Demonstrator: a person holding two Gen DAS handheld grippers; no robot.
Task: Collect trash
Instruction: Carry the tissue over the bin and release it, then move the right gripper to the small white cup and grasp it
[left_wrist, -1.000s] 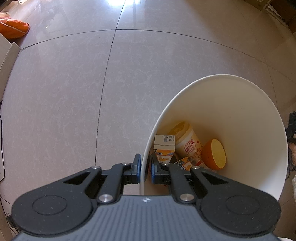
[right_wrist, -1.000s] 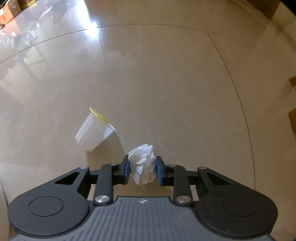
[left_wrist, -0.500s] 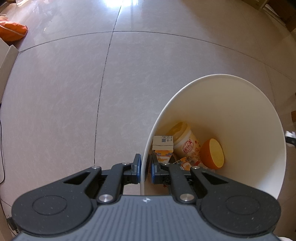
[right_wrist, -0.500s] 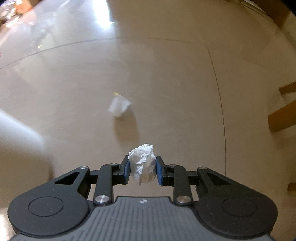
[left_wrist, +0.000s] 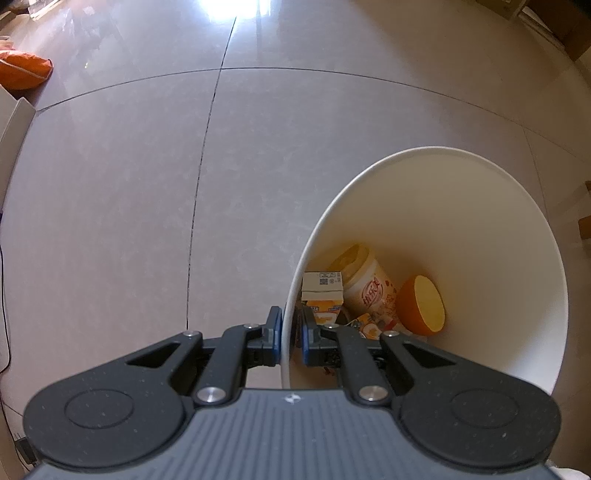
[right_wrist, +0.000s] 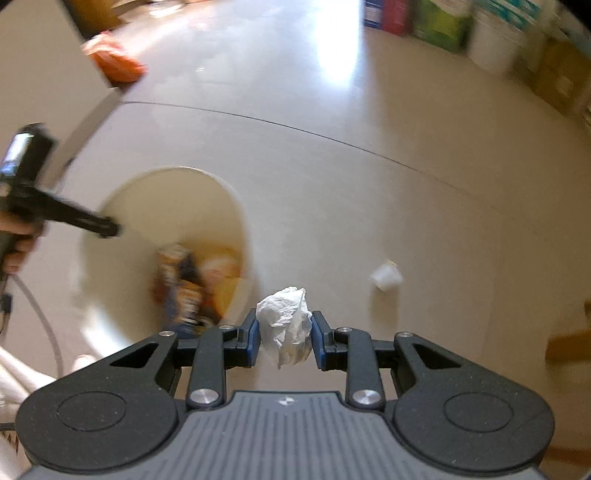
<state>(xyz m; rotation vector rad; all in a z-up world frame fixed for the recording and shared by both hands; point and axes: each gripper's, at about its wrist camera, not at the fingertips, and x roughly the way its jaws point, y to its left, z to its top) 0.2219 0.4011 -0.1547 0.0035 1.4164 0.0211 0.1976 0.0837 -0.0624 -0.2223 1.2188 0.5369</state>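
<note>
White crumpled tissue (right_wrist: 284, 325) sits clenched in right gripper (right_wrist: 284, 334) — bin (right_wrist: 236, 206) mouth lies lower left of the jaws, close. Left gripper (left_wrist: 291, 334) clamps bin rim (left_wrist: 291, 295).

— What's the floor like?
— Large glossy beige tiles (left_wrist: 122, 177) with thin dark grout lines (left_wrist: 199, 199). A bright patch of glare (left_wrist: 225, 11) sits at the far end.

— Anything along the edges?
— An orange bag (left_wrist: 22, 70) lies at the far left beside a pale panel (left_wrist: 14, 118). In the right wrist view, blurred coloured boxes and white tubs (right_wrist: 491, 33) line the far side. Brown cardboard (right_wrist: 569, 345) shows at the right.
</note>
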